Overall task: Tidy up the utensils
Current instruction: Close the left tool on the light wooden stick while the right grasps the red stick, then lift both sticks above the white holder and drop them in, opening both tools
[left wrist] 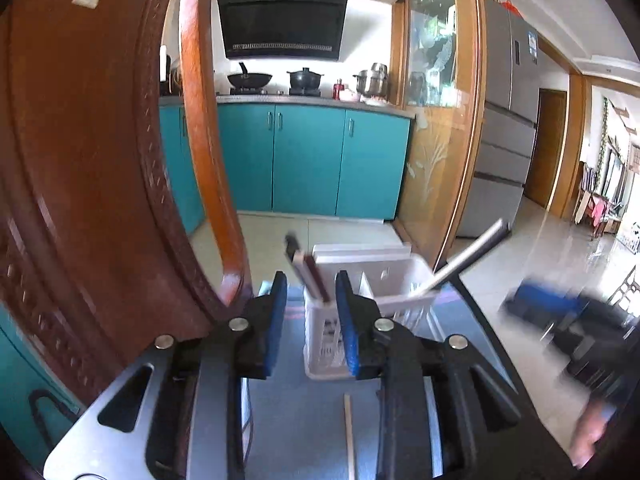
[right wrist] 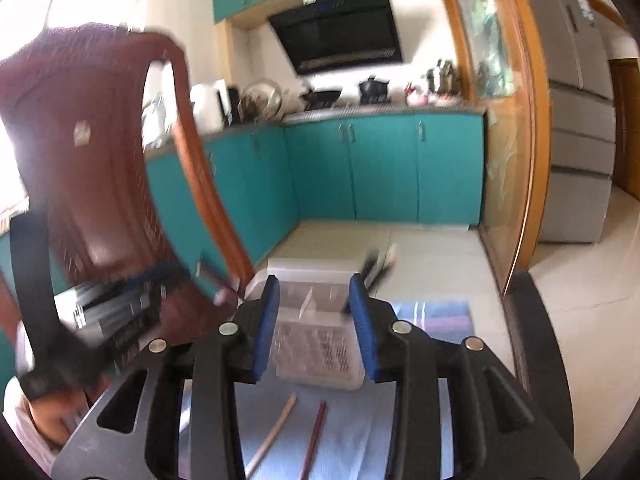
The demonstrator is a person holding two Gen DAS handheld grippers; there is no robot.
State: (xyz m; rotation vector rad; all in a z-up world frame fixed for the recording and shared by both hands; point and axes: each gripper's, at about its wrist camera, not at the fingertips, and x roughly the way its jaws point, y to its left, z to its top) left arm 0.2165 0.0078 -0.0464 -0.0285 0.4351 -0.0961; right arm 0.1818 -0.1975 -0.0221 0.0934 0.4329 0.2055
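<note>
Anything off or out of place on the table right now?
Two chopsticks lie loose on the blue mat in front of the white utensil caddy, not in it. A long utensil leans steeply out over the caddy's rim. Both tools are open and empty.

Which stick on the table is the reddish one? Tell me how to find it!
Look at the right wrist view: the white slotted utensil basket stands on the table between the open right gripper. In front of it, nearer the camera, two loose chopsticks lie side by side on the pale blue cloth. The reddish-brown chopstick is the right one, darker than the pale chopstick beside it.
</note>
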